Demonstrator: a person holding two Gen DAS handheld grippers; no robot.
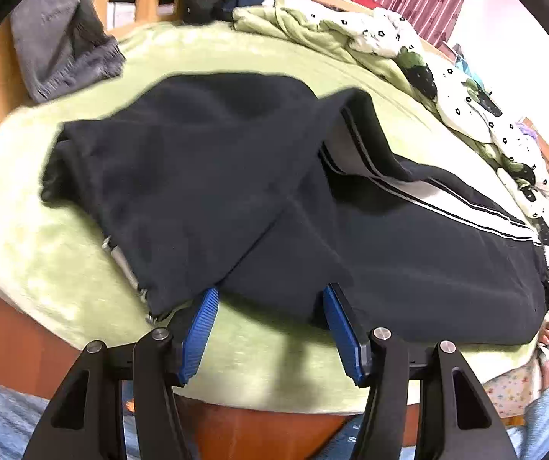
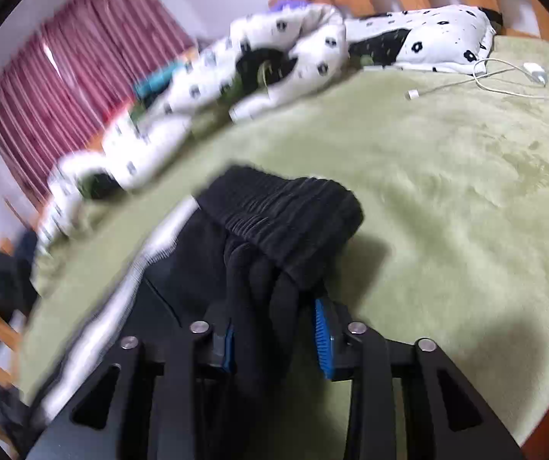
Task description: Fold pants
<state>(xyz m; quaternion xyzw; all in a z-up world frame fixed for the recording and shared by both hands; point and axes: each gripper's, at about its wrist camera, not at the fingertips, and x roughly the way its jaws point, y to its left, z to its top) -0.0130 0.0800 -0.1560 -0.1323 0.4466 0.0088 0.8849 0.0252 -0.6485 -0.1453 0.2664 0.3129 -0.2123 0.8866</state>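
Black pants [image 1: 236,191] with white side stripes lie on the green bed cover [image 1: 63,268], one leg folded over the other. My left gripper [image 1: 270,299] is open, its blue pads [image 1: 197,337] at the near edge of the pants, with cloth lying between the tips. In the right wrist view my right gripper [image 2: 274,329] is shut on the bunched black cloth just below the elastic waistband [image 2: 285,207], which it holds a little above the green cover [image 2: 446,191]. That view is blurred.
A white patterned quilt [image 1: 446,88] lies along the far side of the bed. Grey clothing [image 1: 56,38] hangs on the wooden bed frame. A white charger cable [image 2: 504,76] lies near the pillow [image 2: 427,38]. Red curtains [image 2: 63,76] stand behind.
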